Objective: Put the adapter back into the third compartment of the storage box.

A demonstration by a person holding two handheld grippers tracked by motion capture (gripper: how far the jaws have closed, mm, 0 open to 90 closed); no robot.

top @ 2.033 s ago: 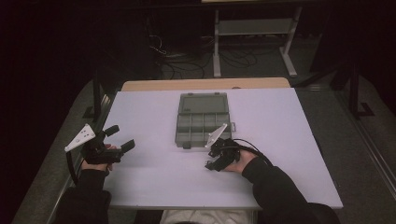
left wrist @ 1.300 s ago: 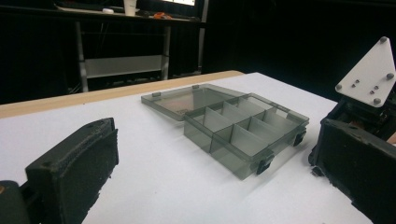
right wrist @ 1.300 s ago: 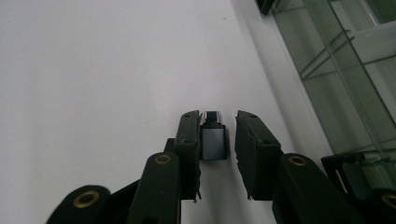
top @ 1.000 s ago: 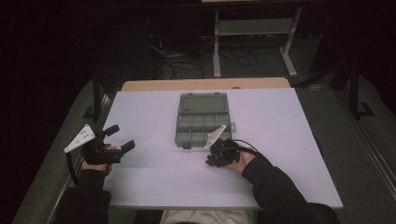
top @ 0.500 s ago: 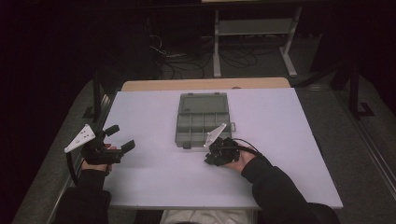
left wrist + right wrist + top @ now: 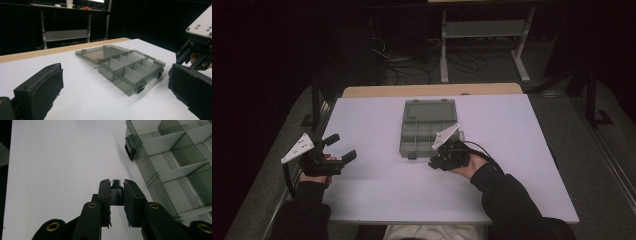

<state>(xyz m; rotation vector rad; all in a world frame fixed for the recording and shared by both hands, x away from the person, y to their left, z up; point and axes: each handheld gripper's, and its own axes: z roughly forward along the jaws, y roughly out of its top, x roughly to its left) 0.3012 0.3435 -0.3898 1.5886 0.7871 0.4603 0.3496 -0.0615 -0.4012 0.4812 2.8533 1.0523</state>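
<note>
A grey see-through organizer box [image 6: 402, 141] lies open mid-table, its lid [image 6: 430, 109] folded flat behind it and its compartments bare. My right gripper [image 6: 435, 162] hovers low at the box's near right corner. In the right gripper view it [image 6: 117, 184] is shut on a small dark block [image 6: 116, 194], with the box wall [image 6: 150, 171] just to its right. My left gripper [image 6: 341, 148] is held open near the table's left edge, well away from the box. Its wide-apart pads [image 6: 43, 87] frame the box [image 6: 130, 86] and the right gripper [image 6: 191, 53].
The white tabletop [image 6: 377, 190] has a wooden strip [image 6: 432, 90] along its far edge. Beyond it stand a metal shelf frame [image 6: 482, 30] and floor cables [image 6: 392, 55] in the dark. A black post [image 6: 314, 95] rises at the table's left side.
The right gripper has shifted slightly beside the box's near right corner, still shut. The left gripper and the box have stayed put.
</note>
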